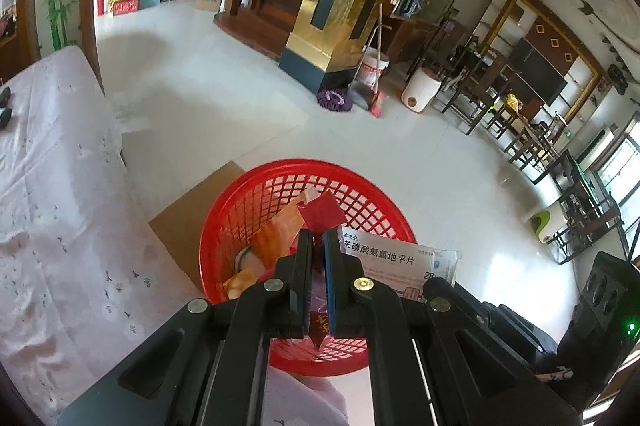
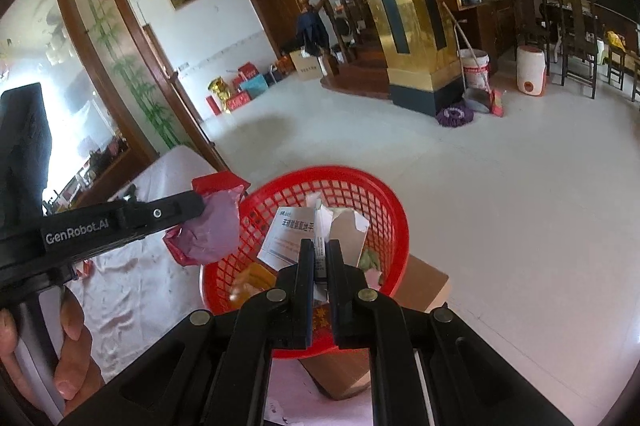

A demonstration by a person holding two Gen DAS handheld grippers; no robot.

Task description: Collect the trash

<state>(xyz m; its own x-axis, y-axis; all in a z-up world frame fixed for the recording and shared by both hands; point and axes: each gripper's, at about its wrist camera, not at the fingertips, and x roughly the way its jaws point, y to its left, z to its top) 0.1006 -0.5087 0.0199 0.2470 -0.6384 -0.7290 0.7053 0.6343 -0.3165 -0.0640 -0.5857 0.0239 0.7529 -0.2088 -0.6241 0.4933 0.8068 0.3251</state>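
Both grippers hang over the red basket point(image 2: 376, 201) at lower centre. The left gripper point(image 1: 318, 238) pinches a pink-red wrapper point(image 2: 216, 226); the right gripper point(image 2: 320, 250) clamps a flattened medicine box point(image 2: 292, 234). Released too near the rim, either piece could, I reckon, flutter onto the cardboard point(image 2: 424, 282) below.

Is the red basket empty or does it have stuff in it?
It has stuff in it. The red basket holds crumpled wrappers, and the right gripper holds a white medicine box over it.

Right gripper point(image 2: 320, 254) fingers point(image 2: 306, 266) pinch a medicine box point(image 2: 286, 236) above the red basket point(image 2: 384, 201).
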